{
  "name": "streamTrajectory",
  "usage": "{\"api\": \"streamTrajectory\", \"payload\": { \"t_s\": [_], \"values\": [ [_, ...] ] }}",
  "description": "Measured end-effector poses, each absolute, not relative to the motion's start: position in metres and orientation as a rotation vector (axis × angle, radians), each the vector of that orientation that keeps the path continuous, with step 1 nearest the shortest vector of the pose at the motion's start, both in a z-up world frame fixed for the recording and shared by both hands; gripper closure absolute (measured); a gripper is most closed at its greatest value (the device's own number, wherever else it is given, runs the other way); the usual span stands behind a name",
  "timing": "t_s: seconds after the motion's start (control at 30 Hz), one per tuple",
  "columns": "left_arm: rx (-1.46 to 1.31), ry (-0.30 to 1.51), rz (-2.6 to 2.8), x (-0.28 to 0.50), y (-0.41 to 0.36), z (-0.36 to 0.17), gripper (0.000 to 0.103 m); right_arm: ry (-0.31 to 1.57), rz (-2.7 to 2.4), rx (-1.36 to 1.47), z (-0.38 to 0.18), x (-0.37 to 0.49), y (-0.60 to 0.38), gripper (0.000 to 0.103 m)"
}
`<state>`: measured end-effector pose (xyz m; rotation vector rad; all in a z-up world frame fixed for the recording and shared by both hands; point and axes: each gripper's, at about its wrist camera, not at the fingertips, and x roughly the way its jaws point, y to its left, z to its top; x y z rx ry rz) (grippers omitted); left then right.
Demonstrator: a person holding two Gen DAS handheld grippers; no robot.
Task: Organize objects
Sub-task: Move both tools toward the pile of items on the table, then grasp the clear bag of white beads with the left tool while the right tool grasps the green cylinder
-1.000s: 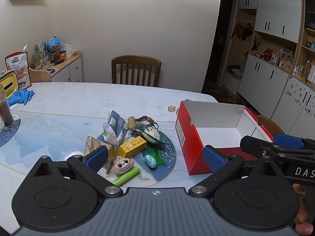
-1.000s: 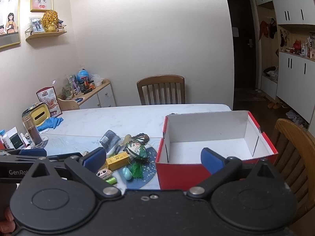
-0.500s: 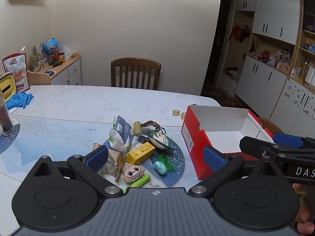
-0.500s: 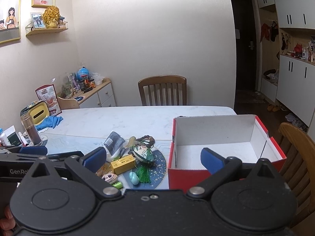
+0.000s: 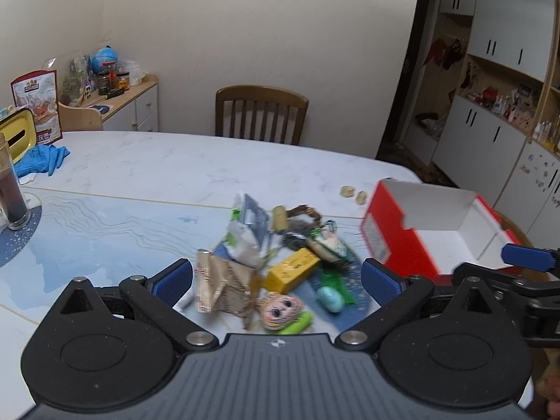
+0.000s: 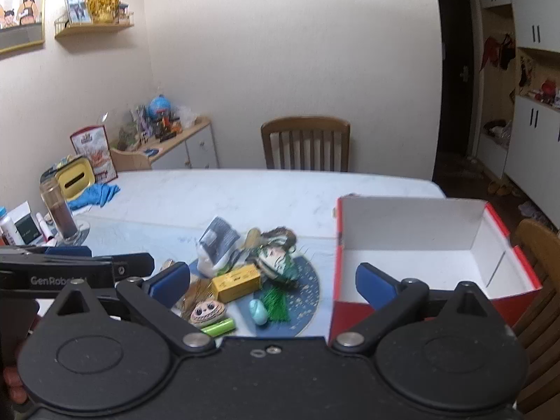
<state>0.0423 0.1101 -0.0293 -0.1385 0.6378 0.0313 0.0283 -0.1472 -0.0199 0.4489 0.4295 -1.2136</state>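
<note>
Both my tools are hovering over the worktop (image 6: pixel 245 192) with nothing in them: left tool (image 5: pixel 276 276) has its blue pads spread wide apart, right tool (image 6: pixel 273 285) same deal, gaping open.

The stuff to sort is one messy pile near the front edge, sitting partly on a blue round mat (image 6: pixel 308 290), just left of the red box (image 6: pixel 413 245). The box is open-topped and looks bare inside, so I'm guessing everything goes in there.

How it'll handle, my take: the yellow carton (image 6: pixel 236 281) is the easy one, stiff flat sides, probably light, pinch it across the narrow faces. The little teal egg-shaped thing (image 6: pixel 258 311) looks smooth and rounded, so it could squirt out of the pads; grab it dead centre. The green tube (image 6: pixel 218 327) will likely roll, take it across the middle. The white pouch (image 6: pixel 213 245) looks soft and crinkly, pinch the top fold. The face-painted charm (image 6: pixel 206 311) and the painted ornament (image 6: pixel 276 257) with its green tassel (image 6: pixel 274 302) could be fragile; the tassel and the beads behind may drag neighbours along.

In the way: everything overlaps, so go from the outside in. There's also a glass of dark drink (image 6: pixel 61 215) off to the left, well apart, and two small beige bits (image 5: pixel 353 194) beside the box.
</note>
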Motion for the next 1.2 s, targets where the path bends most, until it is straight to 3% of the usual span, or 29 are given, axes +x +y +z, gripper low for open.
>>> {"api": "streamTrajectory", "payload": {
  "t_s": [0.73, 1.2],
  "values": [
    [-0.114, 0.835, 0.175, 0.092, 0.229, -0.127, 0.001, 0.674, -1.096, 0.469, -0.098, 0.104, -0.190, 0.010],
    [-0.090, 0.882, 0.068, 0.108, 0.236, -0.149, 0.001, 0.801, -1.056, 0.475, -0.144, 0.133, -0.214, 0.011]
  ]
}}
